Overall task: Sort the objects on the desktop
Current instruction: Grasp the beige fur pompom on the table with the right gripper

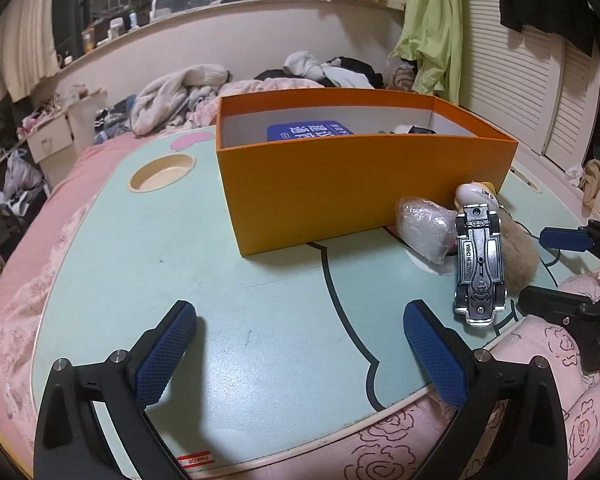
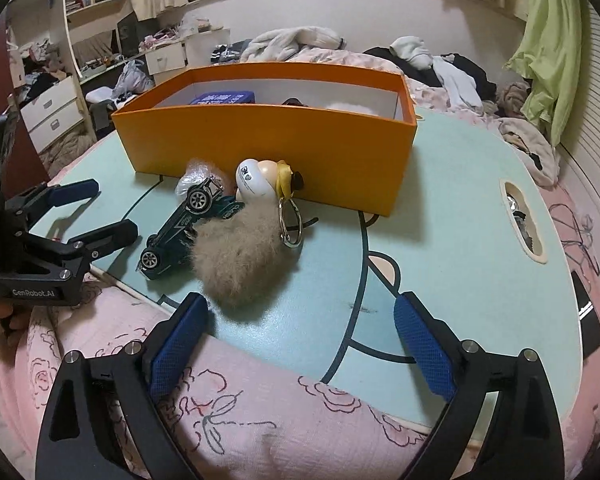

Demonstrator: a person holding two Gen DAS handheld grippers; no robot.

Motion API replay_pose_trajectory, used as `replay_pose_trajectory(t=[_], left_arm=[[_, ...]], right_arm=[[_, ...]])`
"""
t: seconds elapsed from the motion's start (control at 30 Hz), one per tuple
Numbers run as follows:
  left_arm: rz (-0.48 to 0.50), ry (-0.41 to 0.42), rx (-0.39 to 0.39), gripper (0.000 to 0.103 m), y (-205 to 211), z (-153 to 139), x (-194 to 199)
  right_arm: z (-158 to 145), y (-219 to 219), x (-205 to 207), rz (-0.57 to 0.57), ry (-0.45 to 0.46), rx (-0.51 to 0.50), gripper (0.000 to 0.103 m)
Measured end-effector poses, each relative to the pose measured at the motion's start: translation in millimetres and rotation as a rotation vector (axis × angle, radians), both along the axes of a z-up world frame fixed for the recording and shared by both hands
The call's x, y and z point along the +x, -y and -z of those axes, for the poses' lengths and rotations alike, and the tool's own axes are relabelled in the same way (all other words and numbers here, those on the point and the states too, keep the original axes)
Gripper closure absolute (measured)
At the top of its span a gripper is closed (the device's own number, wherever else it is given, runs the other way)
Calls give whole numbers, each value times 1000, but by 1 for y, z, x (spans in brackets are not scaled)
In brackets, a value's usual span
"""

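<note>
The toy car [image 1: 480, 264] lies belly up and says "MADE IN CHINA" underneath. The left tool [image 2: 112, 212] says "GenRobot.AI" on its black body. A red sticker [image 1: 196, 460] on the counter's [image 1: 260, 320] near edge says "Peel Off".

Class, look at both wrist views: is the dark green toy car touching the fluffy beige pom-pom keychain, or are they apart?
Touching. In the right wrist view the dark green toy car lies on its side with its body pressed into the fluffy beige pom-pom keychain; no gap shows.
</note>
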State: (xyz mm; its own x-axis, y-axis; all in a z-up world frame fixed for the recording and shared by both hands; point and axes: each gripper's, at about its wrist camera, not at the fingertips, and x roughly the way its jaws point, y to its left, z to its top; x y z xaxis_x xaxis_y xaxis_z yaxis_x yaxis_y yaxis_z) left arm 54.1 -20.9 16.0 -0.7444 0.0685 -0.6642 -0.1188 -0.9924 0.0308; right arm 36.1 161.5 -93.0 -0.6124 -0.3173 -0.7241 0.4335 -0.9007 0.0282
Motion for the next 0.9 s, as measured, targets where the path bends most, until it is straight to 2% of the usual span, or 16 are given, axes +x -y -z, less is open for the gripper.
replay_pose_trajectory(t=[0.2,0.27,0.3,0.4,0.5,0.57,0.6,0.67,0.77,0.83,0.9], left_arm=[[1,0,1,0,1,1,1],[0,0,1,0,2,2,0],[1,-1,1,0,1,1,2],[1,-1,1,0,2,2,1],[1,0,1,0,3,3,1],[1,-1,2,0,3,3,1],[1,-1,2,0,3,3,1],[0,-5,5,0,3,4,0],[-2,-14,5,0,0,3,-4],[15,-51,12,0,-1,-3,1],[73,-121,15,0,-8,-15,14]], right_arm=[[-5,-9,1,-6,4,-67,9],[-8,-7,2,-19,1,-72,14],[-10,-4,3,-31,-7,-71,19],[-22,12,7,-85,-35,-72,25],[-27,27,0,-108,-14,-96,32],[-19,33,-8,-109,45,-93,44],[-17,32,-9,-100,47,-90,67],[-17,24,-4,-106,43,-138,70],[-27,5,8,-110,-19,-242,72],[-36,-11,16,-87,-71,-315,73],[-41,-25,19,-51,-103,-372,74]])
